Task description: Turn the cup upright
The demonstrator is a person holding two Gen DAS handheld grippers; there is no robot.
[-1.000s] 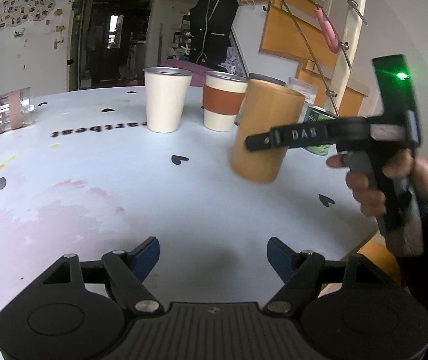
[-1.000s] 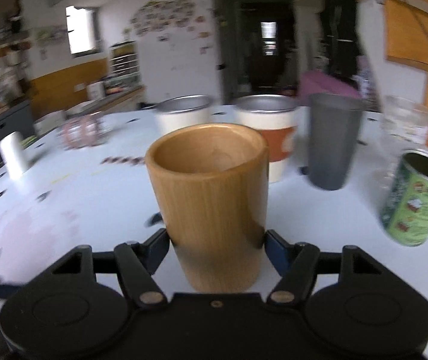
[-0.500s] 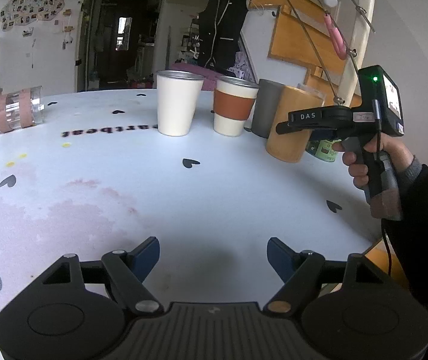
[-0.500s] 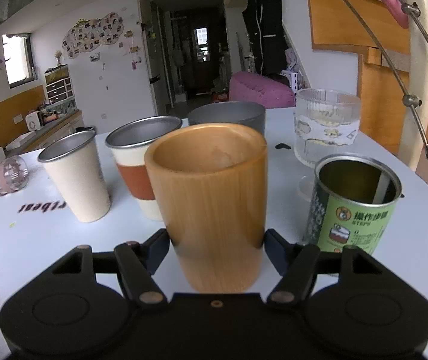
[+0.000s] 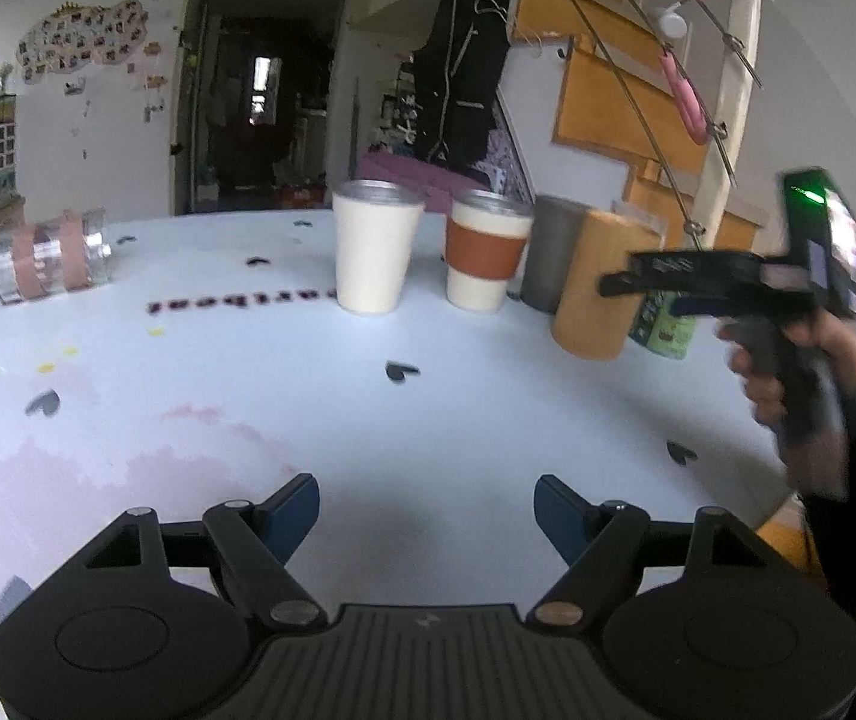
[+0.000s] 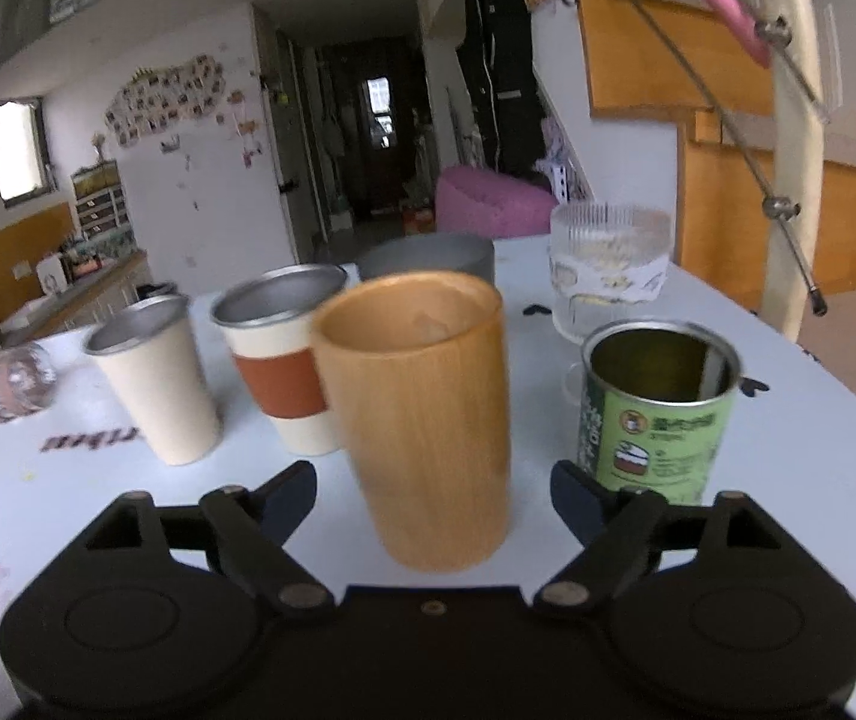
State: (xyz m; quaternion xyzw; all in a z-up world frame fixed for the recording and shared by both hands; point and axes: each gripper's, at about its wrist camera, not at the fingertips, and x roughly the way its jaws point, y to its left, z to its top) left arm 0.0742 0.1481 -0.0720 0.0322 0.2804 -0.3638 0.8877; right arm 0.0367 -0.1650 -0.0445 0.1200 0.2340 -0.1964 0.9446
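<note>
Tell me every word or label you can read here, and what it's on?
Table: dark printed word, upside down and blurred; looks like "heartbeat", unsure.
Green tin: Chinese characters and a logo, too blurred to read.
Right gripper: pale lettering on its side, blurred, unreadable.
Wooden cup: no text.

- Your left gripper point(image 5: 426, 516) hangs low with its jaws spread wide, gripping nothing.
- Your right gripper point(image 6: 433, 495) is level, jaws parted, both fingertips point(image 6: 290, 495) clear.
- Your right hand point(image 5: 799, 360) clasps its handle.
</note>
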